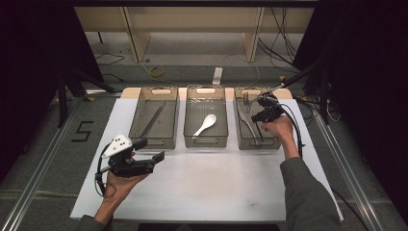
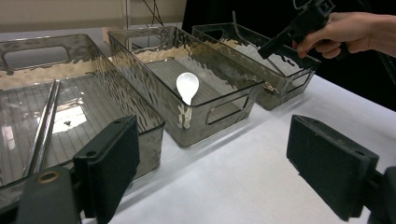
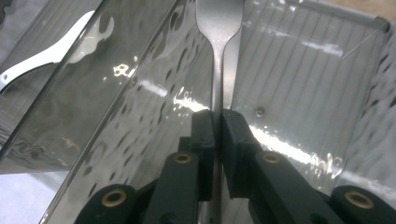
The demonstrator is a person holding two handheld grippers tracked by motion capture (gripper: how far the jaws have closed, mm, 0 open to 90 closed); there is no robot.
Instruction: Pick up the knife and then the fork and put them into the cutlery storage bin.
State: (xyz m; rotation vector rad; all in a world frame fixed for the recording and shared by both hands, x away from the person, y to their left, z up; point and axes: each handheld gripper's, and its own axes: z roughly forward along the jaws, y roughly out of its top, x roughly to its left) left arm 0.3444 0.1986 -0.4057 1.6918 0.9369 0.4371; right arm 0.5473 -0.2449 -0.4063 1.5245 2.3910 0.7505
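My right gripper [image 3: 217, 116] is shut on the thin handle of a metal fork [image 3: 219, 56] inside the right-hand smoky plastic bin [image 1: 260, 146]. From above, that gripper [image 1: 260, 115] sits over the bin with the fork [image 1: 244, 114] angled toward the bin's far end. My left gripper [image 1: 153, 149] hovers open over the white table near the front left. Its jaws [image 2: 222, 163] stand wide apart with nothing between them. A white ceramic spoon [image 1: 206, 123] lies in the middle bin [image 1: 206, 143].
A pair of long metal chopsticks [image 1: 153, 120] lies diagonally in the left bin [image 1: 154, 143]. The three bins stand in a row along the back of the white tabletop [image 1: 207, 187]. Cables and shelf legs lie on the floor beyond the table.
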